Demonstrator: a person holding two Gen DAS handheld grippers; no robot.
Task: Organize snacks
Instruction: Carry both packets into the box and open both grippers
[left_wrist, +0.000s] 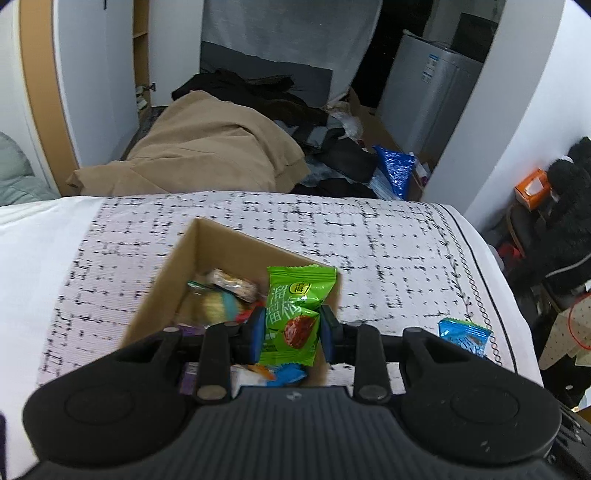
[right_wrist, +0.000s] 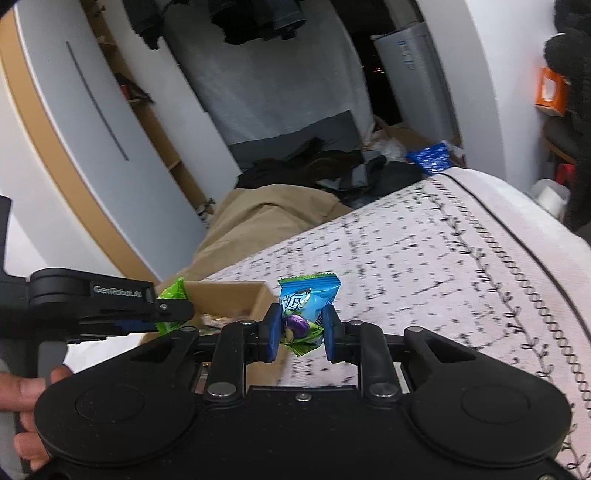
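My left gripper (left_wrist: 292, 334) is shut on a green snack packet (left_wrist: 295, 310), held over the near right corner of a cardboard box (left_wrist: 173, 269) that contains several wrapped snacks (left_wrist: 225, 291). A blue snack packet (left_wrist: 466, 336) lies on the bedspread to the right of the box. In the right wrist view my right gripper (right_wrist: 300, 334) is shut on a blue-and-green snack packet (right_wrist: 308, 306), just right of the cardboard box (right_wrist: 229, 291). The left gripper (right_wrist: 110, 299) with its green packet (right_wrist: 171, 295) shows at the left, over the box.
The box sits on a white bedspread with black marks (left_wrist: 369, 240); its right edge (left_wrist: 491, 266) drops off to clutter. Beyond the far edge lie a tan cloth heap (left_wrist: 207, 147), dark clothes and a blue foil bag (left_wrist: 397, 170). A person's hand (right_wrist: 22, 398) holds the left gripper's handle.
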